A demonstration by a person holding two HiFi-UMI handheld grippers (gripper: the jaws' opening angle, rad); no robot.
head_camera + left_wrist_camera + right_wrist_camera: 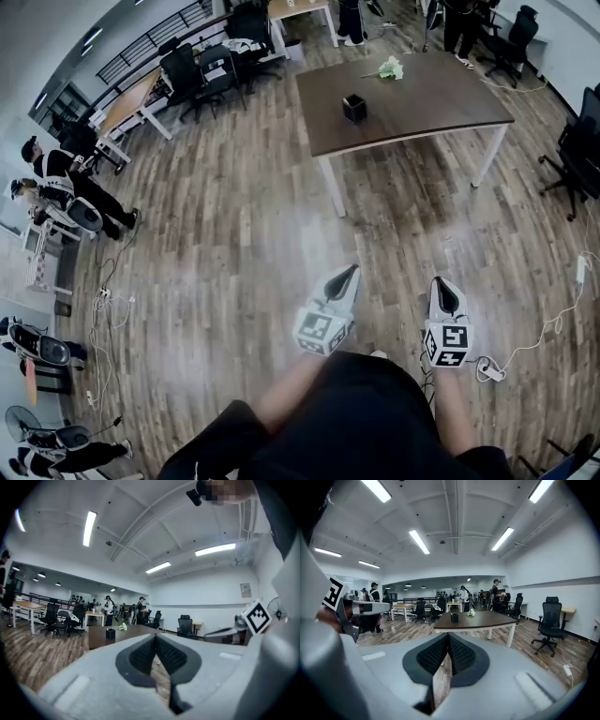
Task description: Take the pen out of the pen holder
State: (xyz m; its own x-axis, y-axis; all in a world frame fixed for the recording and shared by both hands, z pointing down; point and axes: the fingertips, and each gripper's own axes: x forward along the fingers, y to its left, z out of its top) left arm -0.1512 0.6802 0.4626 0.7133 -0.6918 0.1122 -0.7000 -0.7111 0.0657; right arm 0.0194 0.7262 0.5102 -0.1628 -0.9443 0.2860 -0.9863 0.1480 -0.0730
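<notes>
So the pen holder [354, 108] is that small dark boxy cup sitting on the brown table [422, 98], toward its left half, with a white flowery bundle [389, 67] lying further back on the same top. From this far off I can't make out the pen itself, it's just too small in every view.

My guess on handling: a pen is light, stiff and kind of slick, so it can twist or slide in the pads if you nip only the very tip. I'd grab the shaft just above the holder's rim and pull straight up. The holder looks light too, so it may tip or ride up with the pen. Bracing it with the other gripper seems smart.

Neither tool is anywhere near it. The left gripper [352, 272] and right gripper [443, 283] hang side by side in front of the person's body, well apart from the table, with open wood floor [244, 234] between. Both have their jaws pressed together with nothing in them. They'll need to spread before going in.
</notes>
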